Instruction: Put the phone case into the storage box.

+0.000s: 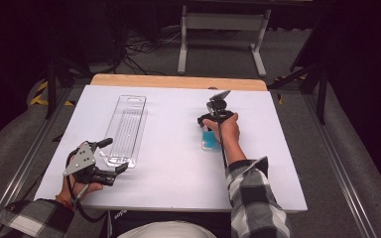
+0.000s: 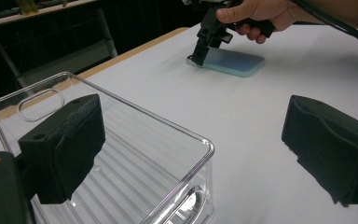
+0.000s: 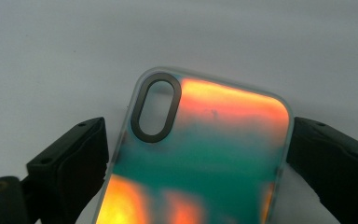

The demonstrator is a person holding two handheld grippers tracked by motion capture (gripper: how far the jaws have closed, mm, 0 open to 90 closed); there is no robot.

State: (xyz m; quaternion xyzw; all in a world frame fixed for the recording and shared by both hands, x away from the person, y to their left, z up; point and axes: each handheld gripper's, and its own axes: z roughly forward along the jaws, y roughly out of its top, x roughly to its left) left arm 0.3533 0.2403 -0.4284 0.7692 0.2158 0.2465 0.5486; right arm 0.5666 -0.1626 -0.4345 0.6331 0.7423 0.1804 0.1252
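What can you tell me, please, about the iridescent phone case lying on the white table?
The glossy, translucent phone case shimmers teal and orange in the right gripper view and looks light blue from above. It has rounded corners and a dark-rimmed oval camera cutout. It lies flat on the white table, right of centre. The right gripper straddles it, one black jaw at each long edge, not clearly clamped.
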